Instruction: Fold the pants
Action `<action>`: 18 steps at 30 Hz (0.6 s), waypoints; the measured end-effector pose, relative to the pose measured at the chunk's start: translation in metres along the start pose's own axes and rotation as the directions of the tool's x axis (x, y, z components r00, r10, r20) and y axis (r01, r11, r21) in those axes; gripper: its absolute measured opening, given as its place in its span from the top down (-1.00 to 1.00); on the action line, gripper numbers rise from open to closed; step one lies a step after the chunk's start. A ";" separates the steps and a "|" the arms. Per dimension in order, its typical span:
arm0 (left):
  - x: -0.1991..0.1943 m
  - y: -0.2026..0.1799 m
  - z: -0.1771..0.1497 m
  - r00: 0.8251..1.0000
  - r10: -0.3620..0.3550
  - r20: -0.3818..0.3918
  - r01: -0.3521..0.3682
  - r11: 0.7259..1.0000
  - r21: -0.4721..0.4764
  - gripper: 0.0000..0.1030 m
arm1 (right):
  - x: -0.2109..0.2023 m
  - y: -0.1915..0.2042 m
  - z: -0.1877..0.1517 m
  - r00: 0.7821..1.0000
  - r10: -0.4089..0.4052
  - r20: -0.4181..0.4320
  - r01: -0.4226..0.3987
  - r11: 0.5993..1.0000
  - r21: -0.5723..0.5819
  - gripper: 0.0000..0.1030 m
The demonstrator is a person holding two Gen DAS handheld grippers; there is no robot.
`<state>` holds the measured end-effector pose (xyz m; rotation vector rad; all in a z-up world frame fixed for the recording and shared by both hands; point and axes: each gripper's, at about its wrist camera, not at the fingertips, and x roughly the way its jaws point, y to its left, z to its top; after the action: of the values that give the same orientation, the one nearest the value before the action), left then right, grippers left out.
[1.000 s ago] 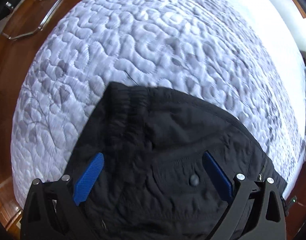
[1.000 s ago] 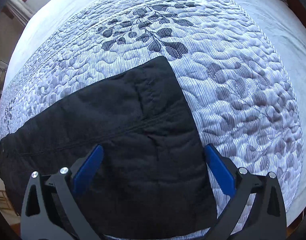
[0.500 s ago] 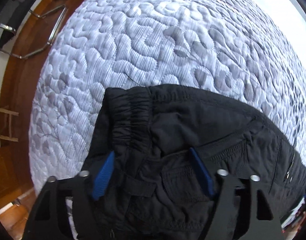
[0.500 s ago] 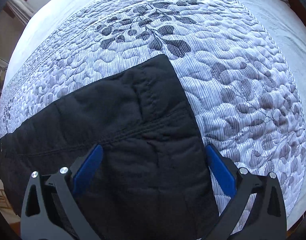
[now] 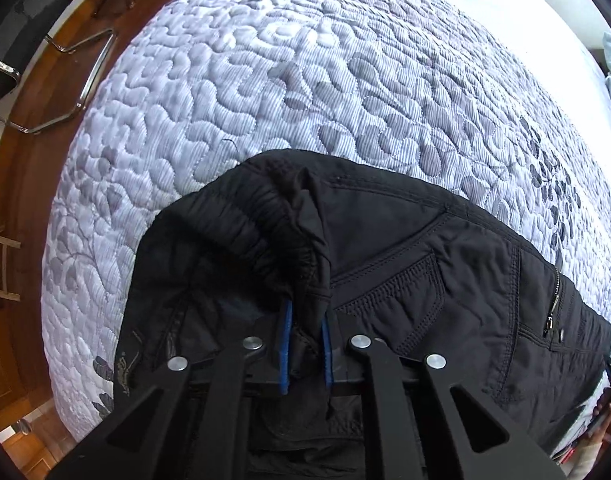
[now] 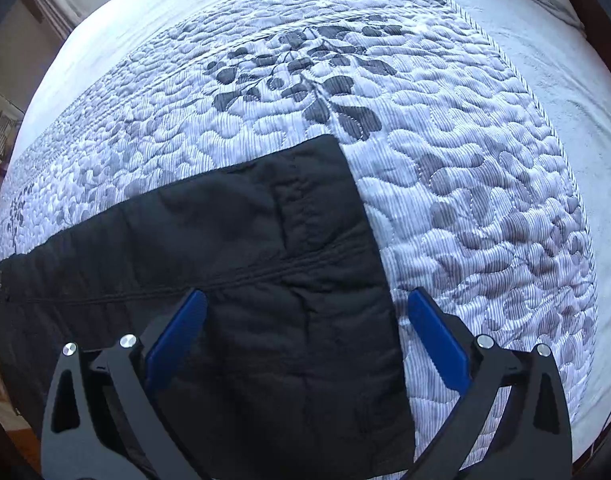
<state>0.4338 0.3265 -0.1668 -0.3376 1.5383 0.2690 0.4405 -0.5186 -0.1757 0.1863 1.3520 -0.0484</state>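
While the pants lie on the bed, the status reads as follows.
Pants: black, padded, spread across the quilted bedspread; waistband end under the left tongs, leg end under the right tongs.
Left tongs: jaws have just been closing; blue pads now clamped on a raised fold of the elastic waistband, fabric pinched between them.
Right tongs: spread wide, holding nothing; one pad above the leg cloth, the other above the bedspread just beside the hem edge.
Surroundings: wooden floor and a chrome-framed chair beside the bed.
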 end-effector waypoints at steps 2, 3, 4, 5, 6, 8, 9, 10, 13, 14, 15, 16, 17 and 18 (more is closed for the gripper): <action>0.003 -0.001 -0.002 1.000 -0.006 0.005 0.006 1.000 0.003 0.78 | 0.001 -0.003 0.007 0.999 -0.031 0.021 0.031 1.000 -0.002 -0.95; 0.004 0.000 -0.004 1.000 -0.005 0.007 0.005 1.000 0.004 0.78 | 0.001 -0.003 0.009 0.999 -0.039 0.028 0.039 0.999 -0.002 -0.95; 0.005 0.001 0.001 1.000 -0.005 0.008 0.005 1.000 0.004 0.78 | 0.003 -0.003 0.013 0.998 -0.052 0.034 0.052 0.999 -0.005 -0.95; 0.007 0.000 0.001 1.000 -0.004 0.009 0.004 1.000 0.003 0.78 | 0.005 -0.002 0.017 0.997 -0.067 0.038 0.067 0.998 -0.012 -0.95; 0.009 0.000 0.000 1.000 -0.001 0.011 0.001 1.000 0.005 0.78 | 0.006 0.000 0.019 0.995 -0.086 0.045 0.087 0.996 -0.023 -0.95; 0.016 0.004 -0.002 1.000 0.008 0.018 -0.009 1.000 0.020 0.78 | 0.012 0.008 0.025 0.991 -0.125 0.049 0.128 0.990 -0.064 -0.95; 0.016 0.002 -0.004 1.000 0.011 0.020 -0.012 1.000 0.021 0.78 | 0.014 0.011 0.027 0.990 -0.133 0.048 0.136 0.987 -0.082 -0.95; 0.015 -0.001 -0.005 1.000 0.012 0.021 -0.013 1.000 0.020 0.78 | 0.016 0.016 0.029 0.990 -0.135 0.048 0.140 0.985 -0.099 -0.95; 0.016 -0.011 -0.008 1.000 0.014 0.028 -0.014 1.000 0.017 0.78 | 0.022 0.029 0.031 0.987 -0.151 0.054 0.157 0.976 -0.151 -0.92; 0.017 -0.009 -0.008 0.999 0.016 0.029 -0.017 1.000 0.020 0.78 | 0.022 0.033 0.031 0.986 -0.156 0.062 0.165 0.971 -0.173 -0.82; 0.017 -0.012 -0.009 0.999 0.019 0.031 -0.020 1.000 0.022 0.78 | 0.023 0.039 0.030 0.988 -0.140 0.063 0.150 0.969 -0.194 -0.40; 0.017 -0.015 -0.010 0.999 0.022 0.034 -0.023 0.999 0.025 0.78 | 0.021 0.044 0.028 0.990 -0.122 0.066 0.133 0.969 -0.208 -0.33; 0.019 -0.014 -0.008 0.999 0.022 0.037 -0.023 0.999 0.027 0.78 | 0.019 0.047 0.027 0.985 -0.150 0.086 0.165 0.963 -0.215 -0.12; 0.018 -0.015 -0.008 0.999 0.022 0.039 -0.023 0.999 0.027 0.78 | 0.018 0.051 0.027 0.979 -0.174 0.102 0.193 0.954 -0.231 0.26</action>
<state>0.4323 0.3086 -0.1841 -0.2921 1.5067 0.2700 0.4775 -0.4717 -0.1819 -0.1452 1.2791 -0.0474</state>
